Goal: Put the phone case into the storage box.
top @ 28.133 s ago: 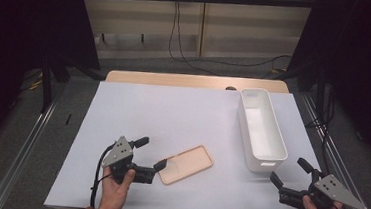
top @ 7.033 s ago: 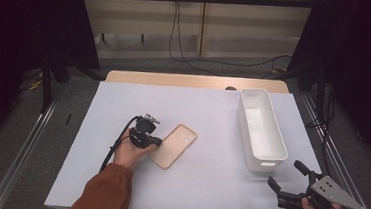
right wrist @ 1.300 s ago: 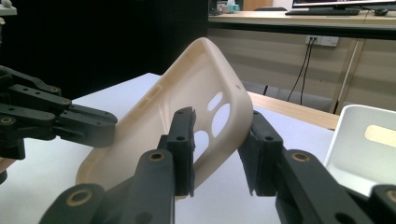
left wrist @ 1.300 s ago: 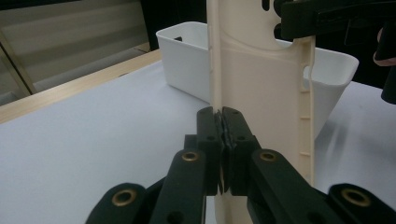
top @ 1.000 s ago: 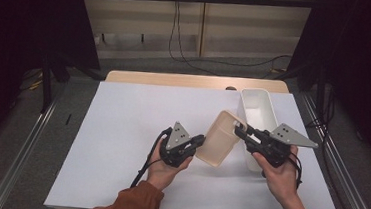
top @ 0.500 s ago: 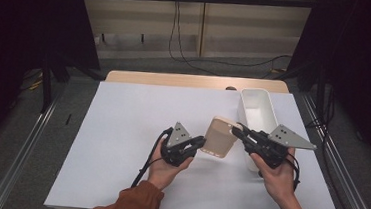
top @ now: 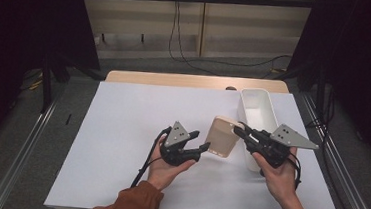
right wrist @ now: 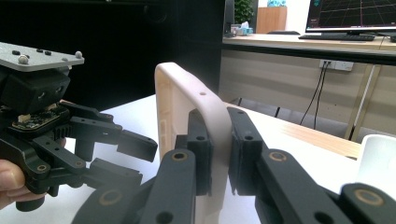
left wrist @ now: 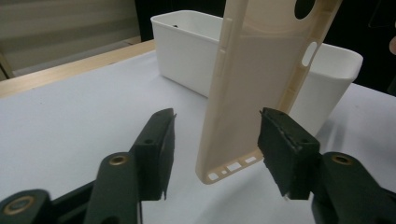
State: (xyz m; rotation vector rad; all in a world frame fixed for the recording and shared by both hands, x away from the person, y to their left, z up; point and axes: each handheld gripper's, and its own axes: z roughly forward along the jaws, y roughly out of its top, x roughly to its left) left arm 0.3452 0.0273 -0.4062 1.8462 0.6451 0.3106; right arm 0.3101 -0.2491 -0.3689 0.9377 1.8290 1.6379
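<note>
Right gripper point(top: 240, 130) is clamped on the beige phone case point(top: 223, 136), jaws pinching the case's upper edge; in the right gripper view the two pads sit tight on either side of the rounded rim of the case point(right wrist: 187, 107). Case hangs upright off those jaws, raised off the white table sheet point(top: 121, 124), its lower end toward the left gripper point(top: 199, 141). Left gripper's jaws have just been opening: in the left gripper view the case point(left wrist: 261, 84) stands between the two black jaws, a clear gap beside the left-hand jaw, the right-hand jaw very close to the case edge, probably not pressing, though contact there is hard to rule out from this angle. So left is released, case between its jaws but not gripped. Left gripper point(right wrist: 116, 154) also shows in the right gripper view, just beside the case, jaws spread. White bin point(top: 260, 103) sits just behind and beside the right gripper, behind the case as seen from the left gripper point(left wrist: 187, 51). Both hands low over the sheet, grippers facing each other, close together.
</note>
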